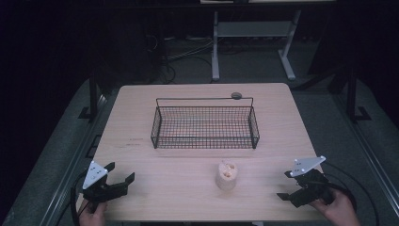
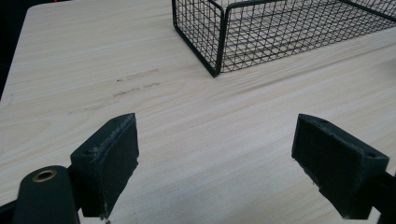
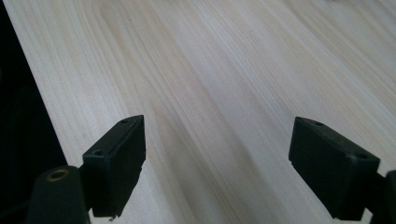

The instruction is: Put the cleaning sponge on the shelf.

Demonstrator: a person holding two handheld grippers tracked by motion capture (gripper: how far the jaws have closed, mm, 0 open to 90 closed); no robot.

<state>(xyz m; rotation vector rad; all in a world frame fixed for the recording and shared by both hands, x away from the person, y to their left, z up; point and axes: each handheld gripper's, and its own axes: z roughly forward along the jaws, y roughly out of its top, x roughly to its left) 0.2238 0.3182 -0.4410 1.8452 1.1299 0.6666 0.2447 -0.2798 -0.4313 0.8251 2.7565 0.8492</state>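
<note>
I see my left gripper low at the table's near left corner, jaws spread wide with nothing between them, and my right gripper at the near right edge, likewise spread and empty. Between them, nearer the right one but well apart from both, a pale bread-like lump stands on the wood. Beyond it sits a black wire basket, and a small dark disc lies just behind its far rim
</note>
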